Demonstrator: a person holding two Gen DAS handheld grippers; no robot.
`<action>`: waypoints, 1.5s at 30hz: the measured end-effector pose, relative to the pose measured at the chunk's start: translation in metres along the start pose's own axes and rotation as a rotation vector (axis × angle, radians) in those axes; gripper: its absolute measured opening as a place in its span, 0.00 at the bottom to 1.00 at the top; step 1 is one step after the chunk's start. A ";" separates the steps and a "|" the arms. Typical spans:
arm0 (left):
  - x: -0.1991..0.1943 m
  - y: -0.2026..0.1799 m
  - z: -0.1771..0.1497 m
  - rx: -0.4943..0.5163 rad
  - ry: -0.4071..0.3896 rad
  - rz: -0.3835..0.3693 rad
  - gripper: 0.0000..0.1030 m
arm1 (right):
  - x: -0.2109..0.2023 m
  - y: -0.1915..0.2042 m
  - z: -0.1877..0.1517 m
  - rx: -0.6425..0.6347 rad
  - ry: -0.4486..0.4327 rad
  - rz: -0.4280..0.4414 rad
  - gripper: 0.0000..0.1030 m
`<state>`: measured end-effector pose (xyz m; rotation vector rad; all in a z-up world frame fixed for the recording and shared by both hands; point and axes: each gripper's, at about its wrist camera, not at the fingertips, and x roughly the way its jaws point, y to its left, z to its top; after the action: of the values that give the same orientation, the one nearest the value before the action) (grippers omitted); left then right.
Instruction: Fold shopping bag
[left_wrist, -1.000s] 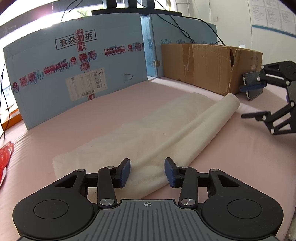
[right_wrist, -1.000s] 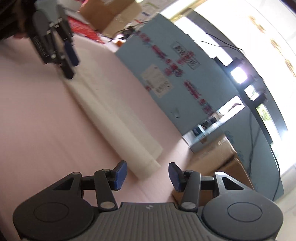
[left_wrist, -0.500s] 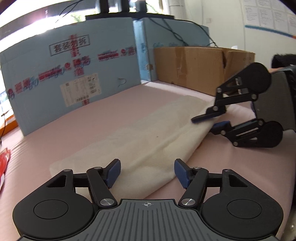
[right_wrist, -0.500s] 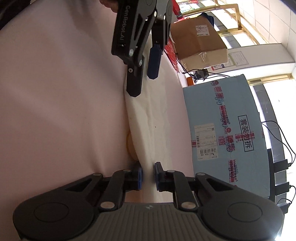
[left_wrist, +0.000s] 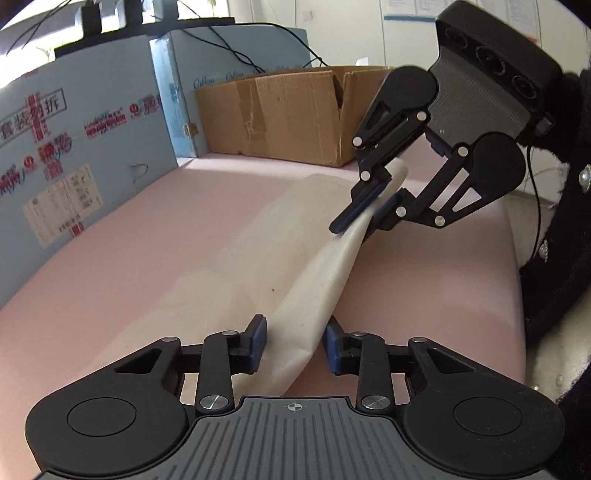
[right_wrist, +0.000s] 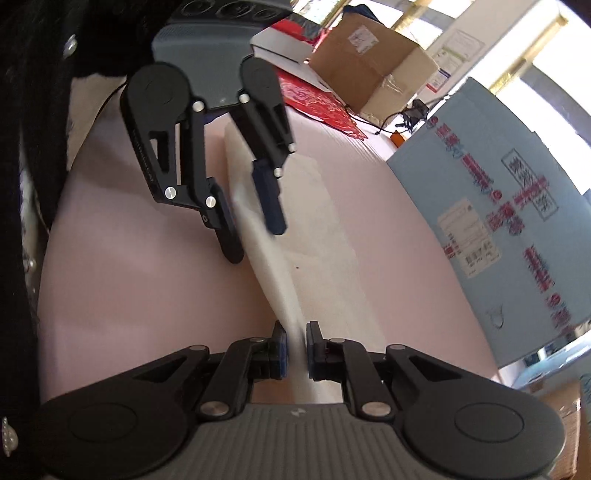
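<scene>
The bag (left_wrist: 236, 273) looks light, limp cloth; best pinched along its folded edge. Right gripper (right_wrist: 295, 349) clamps that edge; left gripper (left_wrist: 295, 341) is closing around it.

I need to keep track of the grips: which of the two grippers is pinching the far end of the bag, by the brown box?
The right gripper, clamped on the shopping bag near the brown box; the left gripper, closing, straddles the near end.

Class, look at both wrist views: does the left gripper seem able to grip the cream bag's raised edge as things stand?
Probably yes: the bag edge already runs between the closing left gripper, with nothing blocking it.
</scene>
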<state>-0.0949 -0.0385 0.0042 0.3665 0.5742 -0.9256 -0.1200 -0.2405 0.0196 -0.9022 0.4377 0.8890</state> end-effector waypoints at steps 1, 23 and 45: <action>-0.003 0.010 -0.002 -0.059 -0.009 -0.027 0.30 | 0.001 -0.009 -0.002 0.056 -0.002 0.036 0.13; -0.030 0.095 -0.062 -0.616 -0.164 -0.109 0.25 | -0.021 -0.111 -0.101 0.944 -0.048 0.074 0.29; -0.053 0.053 -0.052 -0.430 0.004 0.651 0.73 | 0.018 -0.025 -0.063 0.427 0.147 -0.594 0.34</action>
<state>-0.0918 0.0519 -0.0023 0.1452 0.5892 -0.1655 -0.0874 -0.2921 -0.0156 -0.6457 0.4312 0.1720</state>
